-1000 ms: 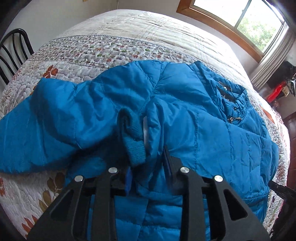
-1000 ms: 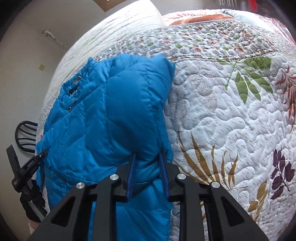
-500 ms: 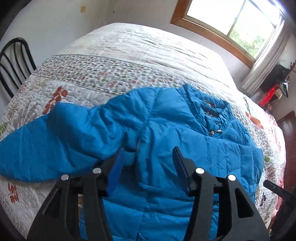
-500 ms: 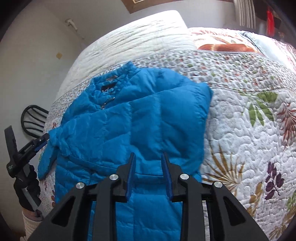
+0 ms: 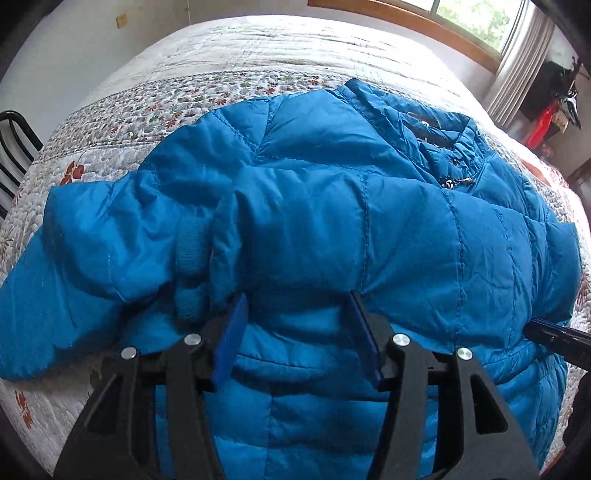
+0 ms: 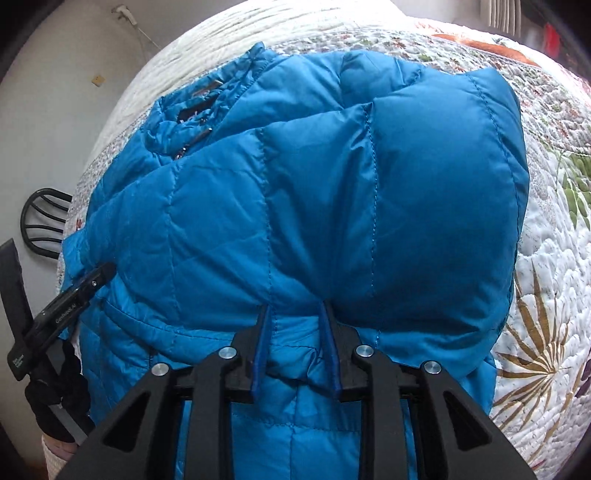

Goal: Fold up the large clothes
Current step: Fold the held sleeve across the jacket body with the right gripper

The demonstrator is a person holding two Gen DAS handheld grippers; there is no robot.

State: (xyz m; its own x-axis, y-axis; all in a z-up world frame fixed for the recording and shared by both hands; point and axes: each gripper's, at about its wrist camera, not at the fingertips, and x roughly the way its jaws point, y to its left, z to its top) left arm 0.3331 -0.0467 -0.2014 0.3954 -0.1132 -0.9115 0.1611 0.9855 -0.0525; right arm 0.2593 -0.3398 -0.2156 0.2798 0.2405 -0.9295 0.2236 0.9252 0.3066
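A blue quilted puffer jacket [image 5: 332, 206] lies on the floral quilted bed [image 5: 122, 114], collar and zipper at the far right. One sleeve is folded across the chest, its knit cuff [image 5: 188, 254] near the left gripper. The other sleeve [image 5: 48, 273] spreads to the left. My left gripper [image 5: 295, 306] is open, its blue pads against the folded sleeve's edge, holding nothing. In the right wrist view the jacket [image 6: 295, 192] fills the frame. My right gripper [image 6: 293, 314] stands partly open, jaws a small gap apart, tips at the folded sleeve's edge.
A black chair [image 5: 11, 155] stands left of the bed. A wood-framed window [image 5: 461, 22] and red items [image 5: 546, 122] are at the far right. The bare quilt [image 6: 546, 258] shows right of the jacket. The left gripper [image 6: 74, 295] shows in the right wrist view.
My left gripper let go of the sleeve cuff and opened wide. Both grippers pulled back, then came down close onto the jacket. The sleeve now lies folded across the chest.
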